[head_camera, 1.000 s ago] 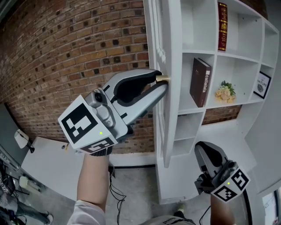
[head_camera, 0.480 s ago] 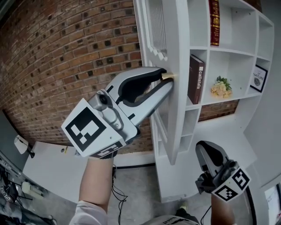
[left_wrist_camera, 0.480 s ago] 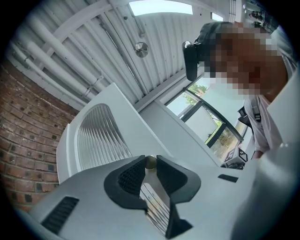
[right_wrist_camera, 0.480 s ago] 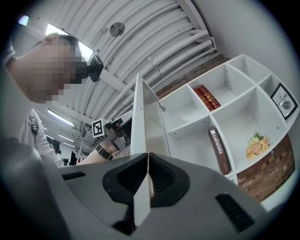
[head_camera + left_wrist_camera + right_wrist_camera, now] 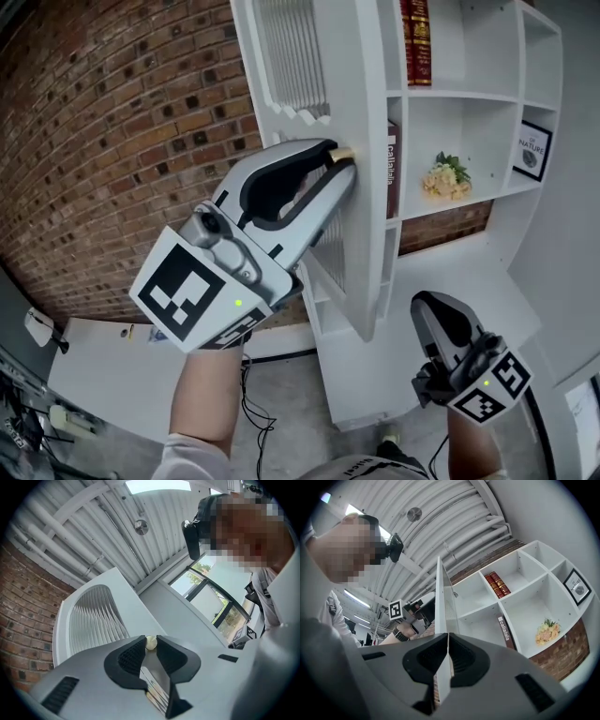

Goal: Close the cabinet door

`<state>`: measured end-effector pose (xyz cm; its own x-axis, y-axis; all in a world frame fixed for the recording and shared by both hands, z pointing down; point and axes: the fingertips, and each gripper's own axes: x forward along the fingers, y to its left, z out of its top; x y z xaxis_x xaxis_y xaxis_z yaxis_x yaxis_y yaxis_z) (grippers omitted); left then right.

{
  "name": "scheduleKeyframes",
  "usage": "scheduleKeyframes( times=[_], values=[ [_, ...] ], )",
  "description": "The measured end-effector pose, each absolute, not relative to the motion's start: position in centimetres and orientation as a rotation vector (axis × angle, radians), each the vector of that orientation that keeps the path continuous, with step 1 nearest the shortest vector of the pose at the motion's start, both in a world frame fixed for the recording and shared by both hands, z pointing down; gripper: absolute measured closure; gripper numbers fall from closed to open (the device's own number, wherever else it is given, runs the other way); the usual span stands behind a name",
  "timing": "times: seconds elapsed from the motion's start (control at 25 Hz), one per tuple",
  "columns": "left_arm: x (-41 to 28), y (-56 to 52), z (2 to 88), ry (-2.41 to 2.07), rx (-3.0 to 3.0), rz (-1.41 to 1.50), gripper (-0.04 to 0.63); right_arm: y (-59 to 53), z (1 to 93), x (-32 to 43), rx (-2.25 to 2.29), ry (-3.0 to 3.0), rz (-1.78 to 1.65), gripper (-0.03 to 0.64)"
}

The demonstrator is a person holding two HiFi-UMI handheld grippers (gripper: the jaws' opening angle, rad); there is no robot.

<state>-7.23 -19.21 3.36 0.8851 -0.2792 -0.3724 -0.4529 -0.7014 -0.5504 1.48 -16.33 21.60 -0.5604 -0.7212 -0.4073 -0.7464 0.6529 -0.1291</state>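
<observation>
At the far left ran the brick wall. In front of it the left claw reached up and rightward toward the cabinet's left edge. Its jaws were clamped on the small brass knob. The left gripper view showed the knob nipped right at the tips, with a dark pad touching it on either side. The knob sat on the free stile of the white louvred door, so the door lay directly ahead of that claw. Its slatted panel rose above and to the left of the jaws.

The door was not yet home. It stood out from the cabinet at an angle, edge turned toward the camera, with a gap between it and the shelf fronts (how wide I could not judge from so steep a view). It overlapped the left column of compartments and half hid a brown book. The red books, the flowers and the framed picture toward the cabinet's right edge sat in plain sight. By my reading the closing was partly done. What remained was to carry the knob on to the cabinet front until the door met it, then let go.

Low at the right, the right claw hung below the shelves, well apart from the door, with its jaws together on nothing.
</observation>
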Motion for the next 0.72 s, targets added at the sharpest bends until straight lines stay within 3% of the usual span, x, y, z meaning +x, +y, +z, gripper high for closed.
scheduleKeyframes(
  times=[0.72],
  values=[
    [2.1,-25.0,3.1,0.701,-2.362,0.349,0.512,-22.0,21.3,9.6,-1.123,2.453,0.068,0.597]
  ],
)
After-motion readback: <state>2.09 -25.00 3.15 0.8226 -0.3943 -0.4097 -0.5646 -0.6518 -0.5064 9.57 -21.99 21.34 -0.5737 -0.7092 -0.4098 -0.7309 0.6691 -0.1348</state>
